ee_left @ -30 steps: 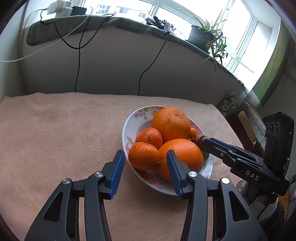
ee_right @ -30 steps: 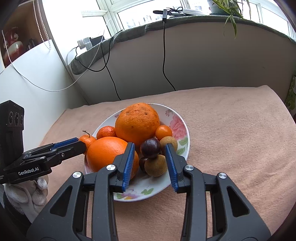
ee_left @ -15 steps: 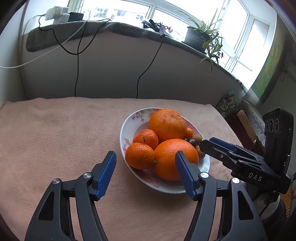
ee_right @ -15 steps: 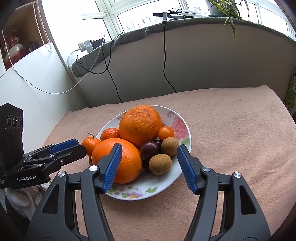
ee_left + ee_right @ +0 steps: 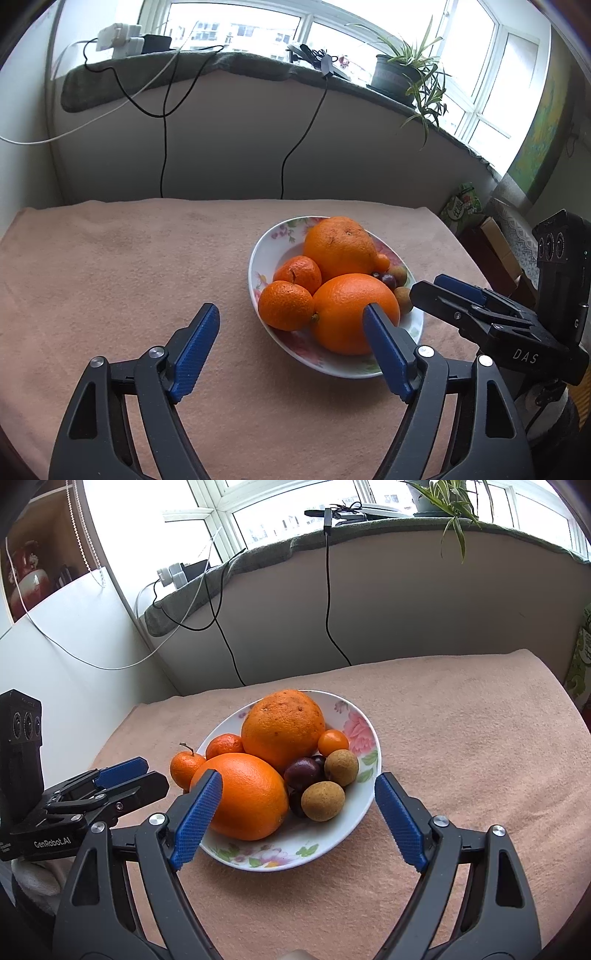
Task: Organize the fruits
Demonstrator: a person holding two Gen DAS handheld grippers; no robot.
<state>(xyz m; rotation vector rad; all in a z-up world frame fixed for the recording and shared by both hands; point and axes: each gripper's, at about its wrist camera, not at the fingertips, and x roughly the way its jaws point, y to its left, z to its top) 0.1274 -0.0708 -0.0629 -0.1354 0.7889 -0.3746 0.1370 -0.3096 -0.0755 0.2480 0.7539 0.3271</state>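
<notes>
Now both grippers hover at the near edge of a flowered bowl (image 5: 364,805) that sits on a pinkish-brown cloth (image 5: 129,266) covering the table. The left gripper (image 5: 290,349) has just been spreading its jaws; they stand wide with nothing pressed between them, its right pad in front of the near large orange (image 5: 351,314). The right gripper (image 5: 297,821) has likewise been opening and holds nothing, its blue pads either side of the bowl's near rim. Inside lie a rougher far orange (image 5: 282,729), two mandarins (image 5: 286,304) on the left, a tiny orange fruit (image 5: 332,741), dark plums (image 5: 303,768) and two brown longans (image 5: 322,800) on the right. Cables (image 5: 162,147) hang from the windowsill behind.
</notes>
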